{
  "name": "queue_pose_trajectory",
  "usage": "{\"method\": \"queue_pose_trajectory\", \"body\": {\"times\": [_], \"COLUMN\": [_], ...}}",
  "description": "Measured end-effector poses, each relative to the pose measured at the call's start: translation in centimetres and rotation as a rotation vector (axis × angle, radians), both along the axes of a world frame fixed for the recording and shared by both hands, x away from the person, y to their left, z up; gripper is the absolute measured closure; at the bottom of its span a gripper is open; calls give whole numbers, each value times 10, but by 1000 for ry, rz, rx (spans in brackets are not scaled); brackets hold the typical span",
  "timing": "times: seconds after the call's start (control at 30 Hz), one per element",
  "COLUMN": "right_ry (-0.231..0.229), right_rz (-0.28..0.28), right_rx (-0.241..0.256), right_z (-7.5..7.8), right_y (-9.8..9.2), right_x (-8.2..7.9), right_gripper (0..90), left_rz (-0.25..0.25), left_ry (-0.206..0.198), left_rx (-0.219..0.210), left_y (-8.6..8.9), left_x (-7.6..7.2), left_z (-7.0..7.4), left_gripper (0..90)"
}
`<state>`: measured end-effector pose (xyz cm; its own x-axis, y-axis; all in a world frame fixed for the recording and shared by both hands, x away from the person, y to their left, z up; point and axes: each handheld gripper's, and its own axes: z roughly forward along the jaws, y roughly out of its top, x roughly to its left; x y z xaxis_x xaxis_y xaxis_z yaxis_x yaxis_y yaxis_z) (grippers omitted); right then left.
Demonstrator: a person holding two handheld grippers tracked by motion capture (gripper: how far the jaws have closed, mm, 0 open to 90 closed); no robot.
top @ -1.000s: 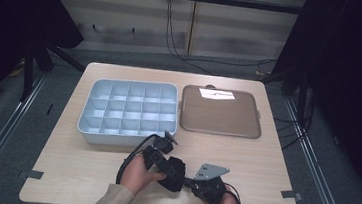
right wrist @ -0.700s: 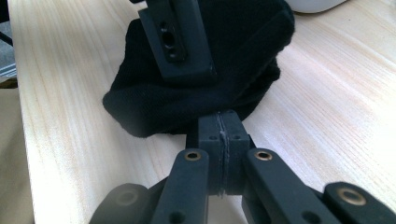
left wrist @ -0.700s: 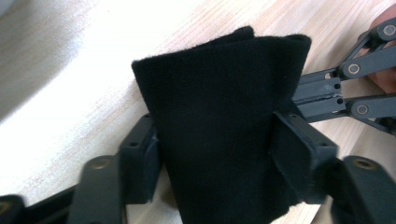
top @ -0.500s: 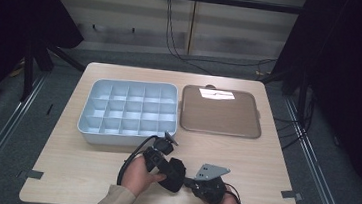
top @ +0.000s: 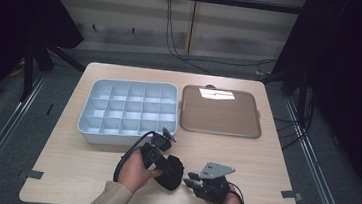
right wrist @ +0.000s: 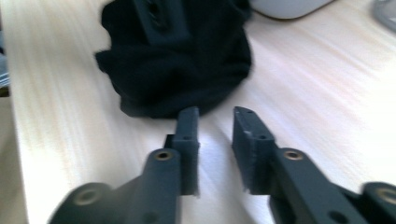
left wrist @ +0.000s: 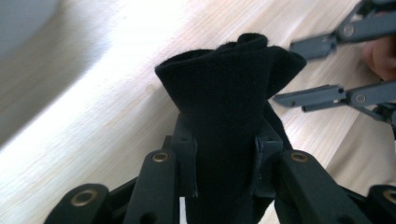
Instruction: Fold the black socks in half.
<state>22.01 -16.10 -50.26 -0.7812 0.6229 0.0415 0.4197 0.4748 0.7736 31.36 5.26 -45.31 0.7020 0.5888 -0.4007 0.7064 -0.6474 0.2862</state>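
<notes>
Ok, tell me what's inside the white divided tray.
The white divided tray shows bare compartments in the high view. Its near row sits partly behind the front wall, so anything there is hidden.

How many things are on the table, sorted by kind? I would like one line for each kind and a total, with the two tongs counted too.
Black cloth: 1, clamped in the left tongs
Divided light blue box: 1
Brown tray: 1
Tongs: 2, the left one and the right tongs, which are open just short of the cloth
Total: 5
</notes>
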Motion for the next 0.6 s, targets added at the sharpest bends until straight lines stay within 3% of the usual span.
{"method": "queue_pose_trajectory", "body": {"times": [0.17, 0.2, 0.6], "right_ry": [1, -2, -5], "right_rz": [-61, -84, -147], "right_rx": [-6, -13, -70], "right_z": [-1, -1, -6], "right_y": [-9, -11, -15], "right_x": [3, 4, 9], "right_gripper": [529, 455, 274], "left_rz": [2, 5, 16], "left_ry": [-2, -3, -13], "left_rx": [3, 2, 14], "left_y": [7, 7, 20], "left_x": [1, 2, 9], "left_z": [8, 8, 20], "left_gripper": [693, 693, 692]}}
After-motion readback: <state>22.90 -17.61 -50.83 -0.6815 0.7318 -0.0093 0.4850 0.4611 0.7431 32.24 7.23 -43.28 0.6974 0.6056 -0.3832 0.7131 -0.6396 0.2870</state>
